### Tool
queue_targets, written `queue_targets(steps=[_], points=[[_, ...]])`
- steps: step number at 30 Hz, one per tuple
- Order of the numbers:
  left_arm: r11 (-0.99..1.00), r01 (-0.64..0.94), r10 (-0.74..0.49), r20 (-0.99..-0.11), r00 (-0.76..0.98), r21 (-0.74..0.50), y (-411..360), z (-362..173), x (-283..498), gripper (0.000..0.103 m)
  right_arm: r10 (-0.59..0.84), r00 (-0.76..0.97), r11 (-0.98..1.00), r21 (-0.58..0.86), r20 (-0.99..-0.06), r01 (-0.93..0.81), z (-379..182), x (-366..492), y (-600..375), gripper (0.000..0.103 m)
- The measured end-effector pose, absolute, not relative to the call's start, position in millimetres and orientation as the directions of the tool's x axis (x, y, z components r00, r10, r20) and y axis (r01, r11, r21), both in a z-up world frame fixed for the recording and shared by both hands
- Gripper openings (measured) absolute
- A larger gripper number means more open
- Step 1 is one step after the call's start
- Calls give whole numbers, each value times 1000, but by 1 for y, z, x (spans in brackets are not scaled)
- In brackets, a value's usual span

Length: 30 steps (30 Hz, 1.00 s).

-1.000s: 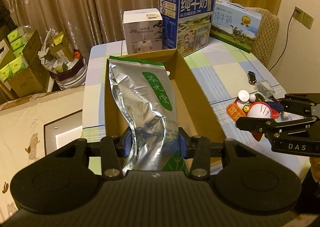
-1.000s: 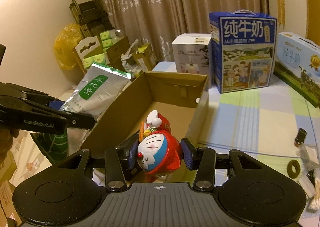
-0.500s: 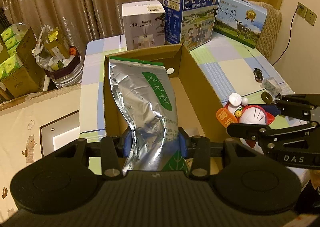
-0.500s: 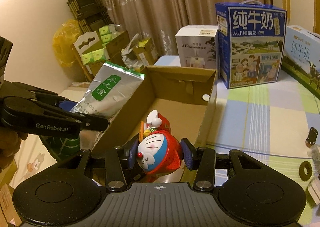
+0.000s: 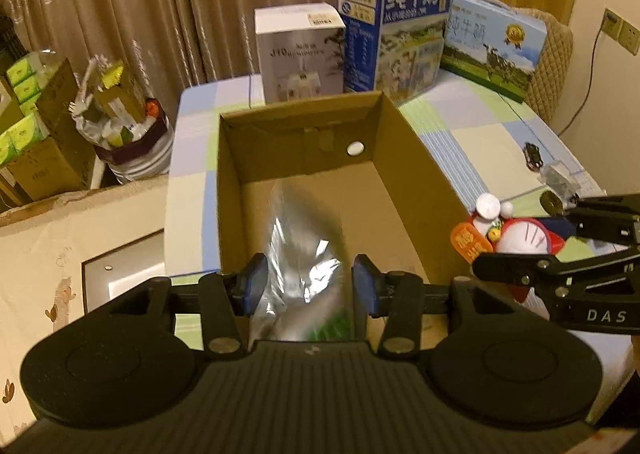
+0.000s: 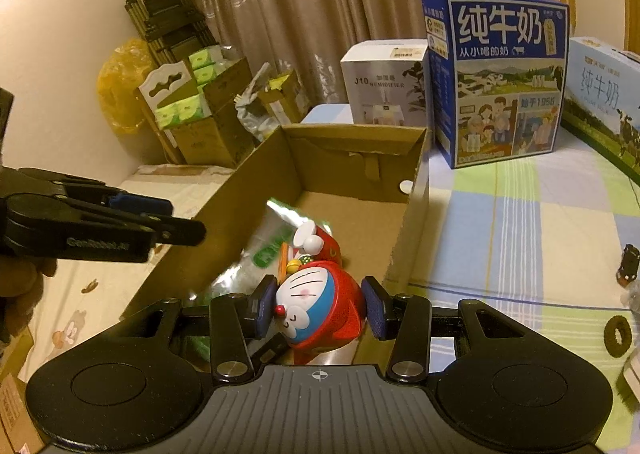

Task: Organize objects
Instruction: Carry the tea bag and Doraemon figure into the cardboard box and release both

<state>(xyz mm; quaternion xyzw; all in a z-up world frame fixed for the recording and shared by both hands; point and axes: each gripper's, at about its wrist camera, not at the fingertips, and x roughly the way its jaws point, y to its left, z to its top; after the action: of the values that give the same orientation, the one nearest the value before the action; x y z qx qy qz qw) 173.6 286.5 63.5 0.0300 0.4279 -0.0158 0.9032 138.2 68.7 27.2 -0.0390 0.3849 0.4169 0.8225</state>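
Left wrist view: the left gripper (image 5: pixel 306 286) hangs over the near end of the open box (image 5: pixel 404 158), its jaws apart. The foil bag (image 5: pixel 300 254) is blurred and tipping down onto the box floor; the pads (image 5: pixel 256 288) no longer seem to press it, so I judge the drop is under way. The toy (image 5: pixel 520 238) shows at right, outside the box's right wall.

Right wrist view: the right gripper (image 6: pixel 320 304) is clamped on the toy, tilted, above the box's near end, with the bag lying just beyond it. Next, I judge, the toy goes down and is let go. The far half of the floor is bare; the right wall stands close to the right pad, so keeping inward is wise.
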Motion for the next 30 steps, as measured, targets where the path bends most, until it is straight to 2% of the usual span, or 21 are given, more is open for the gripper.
queue_targets(steps=[9,11,14,16,17,18,19,25,30], points=[[999,22,5,-753,658,25,296,69,158,43,658,334,653,290,-675,-700,18,141,76,43],[1000,24,-3,-751,661,17,296,69,153,47,667,322,650,312,-672,-693,15,143,79,43],[1000,13,-3,-754,657,7,299,67,148,47,694,289,631,362,-660,-686,8,147,84,43],[1000,2,3,-755,656,6,300,65,145,47,724,272,612,410,-633,-676,6,151,83,48],[1000,-4,5,-755,656,3,302,64,144,47,729,282,616,418,-624,-668,6,153,82,53],[1000,-9,5,-756,655,-1,303,63,142,48,733,291,619,424,-615,-662,8,154,80,63],[1000,-15,6,-757,654,-4,304,62,141,49,737,298,619,430,-607,-657,11,155,76,65],[999,-34,12,-751,660,-14,300,61,124,55,732,349,646,433,-585,-628,24,148,40,65],[998,-48,5,-738,675,-37,283,63,108,68,689,414,703,410,-594,-581,28,130,-11,65]])
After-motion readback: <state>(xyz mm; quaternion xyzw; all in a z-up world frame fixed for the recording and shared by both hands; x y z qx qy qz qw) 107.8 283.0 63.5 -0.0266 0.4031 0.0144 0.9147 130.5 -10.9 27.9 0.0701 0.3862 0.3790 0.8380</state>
